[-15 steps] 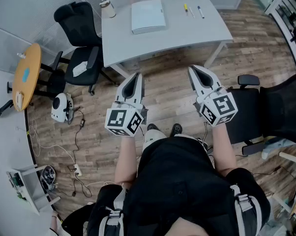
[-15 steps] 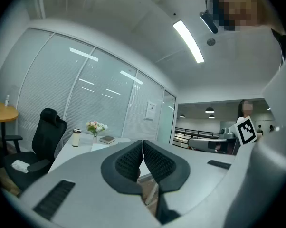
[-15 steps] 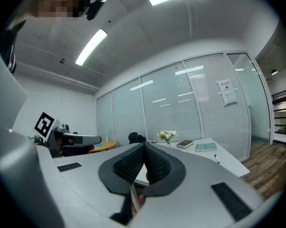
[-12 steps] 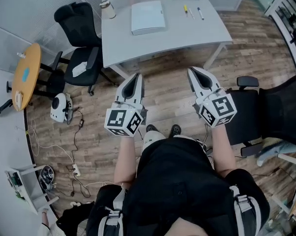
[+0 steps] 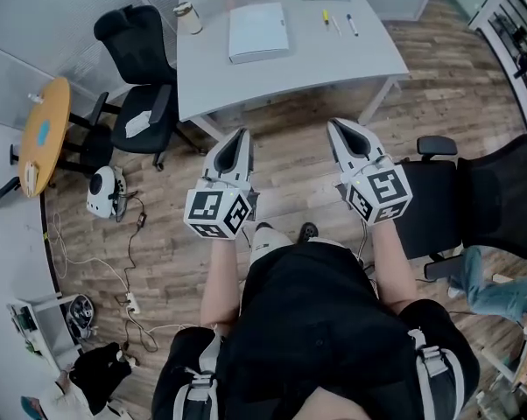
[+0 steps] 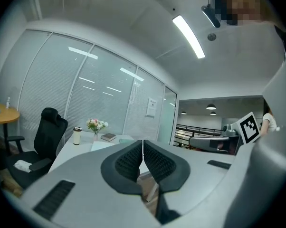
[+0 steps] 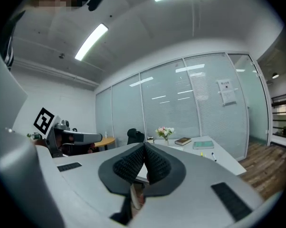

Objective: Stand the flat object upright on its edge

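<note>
Grey table [image 5: 333,55] at 12 o'clock bears the flat white folder [image 5: 259,31], lying flat. Left gripper [image 5: 241,138] and right gripper [image 5: 339,131] are closed and empty, held level, well short of it, likely readied for approach.

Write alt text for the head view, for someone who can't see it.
A person standing on a wooden floor holds the left hand-held gripper and the right hand-held gripper, both shut and empty, out towards a grey table. On it lie a white pad and pens; black chairs stand on either side.
</note>
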`<state>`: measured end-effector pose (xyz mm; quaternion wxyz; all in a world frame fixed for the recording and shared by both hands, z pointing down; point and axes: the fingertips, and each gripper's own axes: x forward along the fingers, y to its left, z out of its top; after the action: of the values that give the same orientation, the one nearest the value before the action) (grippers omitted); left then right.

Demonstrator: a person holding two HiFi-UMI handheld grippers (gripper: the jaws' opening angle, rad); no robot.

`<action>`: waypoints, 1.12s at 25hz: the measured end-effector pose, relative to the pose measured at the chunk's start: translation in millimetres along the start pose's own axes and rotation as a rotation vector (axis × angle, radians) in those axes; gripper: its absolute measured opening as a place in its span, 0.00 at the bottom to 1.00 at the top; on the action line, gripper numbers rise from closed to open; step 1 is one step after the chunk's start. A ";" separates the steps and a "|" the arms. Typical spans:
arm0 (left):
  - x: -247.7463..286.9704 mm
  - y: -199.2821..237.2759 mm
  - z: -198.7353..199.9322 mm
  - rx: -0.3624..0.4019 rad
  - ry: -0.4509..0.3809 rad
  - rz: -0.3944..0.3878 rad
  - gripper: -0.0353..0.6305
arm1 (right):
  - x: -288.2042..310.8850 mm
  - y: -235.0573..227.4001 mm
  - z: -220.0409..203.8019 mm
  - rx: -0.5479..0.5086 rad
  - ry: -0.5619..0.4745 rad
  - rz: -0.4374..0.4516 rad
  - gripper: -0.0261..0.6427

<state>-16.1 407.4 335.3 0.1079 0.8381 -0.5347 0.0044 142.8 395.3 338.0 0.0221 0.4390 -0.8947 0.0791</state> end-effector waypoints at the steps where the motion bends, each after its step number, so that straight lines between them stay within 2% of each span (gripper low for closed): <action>1: 0.1 -0.4 0.3 0.001 -0.001 0.002 0.09 | -0.1 -2.0 -0.2 0.029 -0.007 0.005 0.06; 4: 0.0 1.1 -1.5 0.001 0.005 0.005 0.09 | 0.0 -10.5 -0.1 0.060 -0.036 -0.016 0.06; 9: 3.1 15.8 -12.4 -0.010 0.022 0.007 0.09 | 9.6 -19.5 -12.3 0.054 -0.023 -0.069 0.06; 14: 27.7 43.6 -19.9 -0.031 0.035 0.001 0.09 | 37.5 -29.7 -20.9 0.066 -0.002 -0.096 0.06; 22: 101.1 121.9 9.4 -0.057 0.016 -0.013 0.09 | 138.7 -54.9 4.4 0.095 0.015 -0.074 0.06; 28: 156.4 174.5 31.0 -0.063 0.024 -0.055 0.09 | 209.3 -71.5 28.2 0.174 -0.008 -0.062 0.06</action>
<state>-109.1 191.0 354.9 0.1406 0.8486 -0.5099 -0.0054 71.7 184.1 341.8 -0.0173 0.4671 -0.8706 0.1539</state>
